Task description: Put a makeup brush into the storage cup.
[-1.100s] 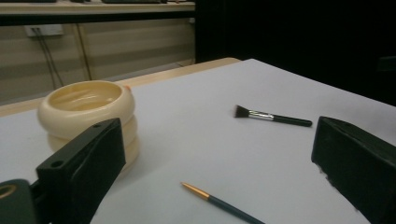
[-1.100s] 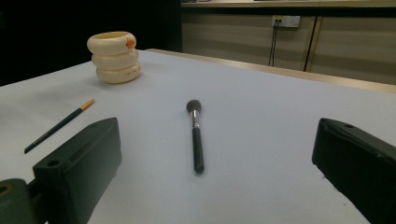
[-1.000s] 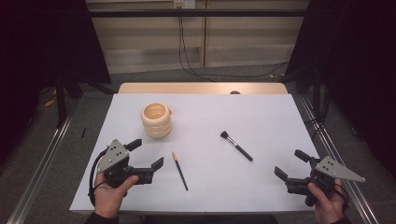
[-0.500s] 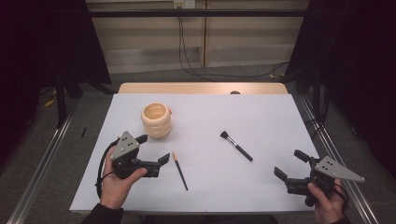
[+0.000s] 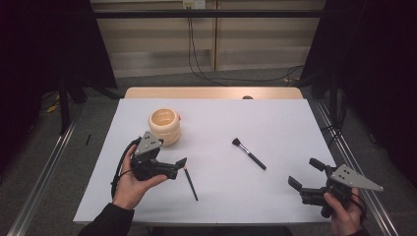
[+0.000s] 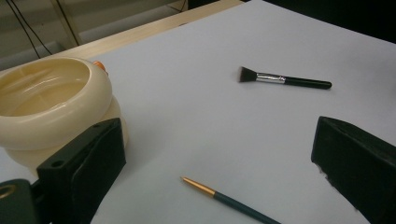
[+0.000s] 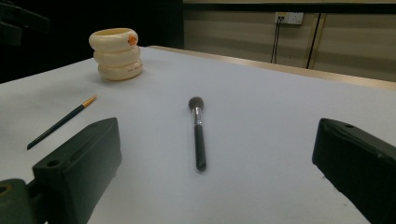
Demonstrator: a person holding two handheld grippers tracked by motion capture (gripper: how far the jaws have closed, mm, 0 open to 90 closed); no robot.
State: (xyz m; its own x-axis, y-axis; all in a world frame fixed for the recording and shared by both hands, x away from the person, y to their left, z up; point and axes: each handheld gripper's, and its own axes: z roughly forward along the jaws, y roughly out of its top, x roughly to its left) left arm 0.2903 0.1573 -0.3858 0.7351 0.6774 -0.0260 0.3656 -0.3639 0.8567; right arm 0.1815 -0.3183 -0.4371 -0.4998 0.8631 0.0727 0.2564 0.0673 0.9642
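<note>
Pencil point(image 5: 190, 183) slim, dark green, gold tip, flat on table beside left gripper point(image 5: 178, 166); both grippers' fingers apart, empty.

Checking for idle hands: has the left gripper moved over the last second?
Yes. The left gripper has moved forward and inward, toward the cream holder and the thin brush, whose tip it now nearly reaches.

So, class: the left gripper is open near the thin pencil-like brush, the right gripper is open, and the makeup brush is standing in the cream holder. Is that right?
Not quite. The makeup brush is not in the cream holder; it lies flat on the table, apart from it, as the high view shows. The rest holds: the left gripper is open near the thin brush, and the right gripper is open.
</note>
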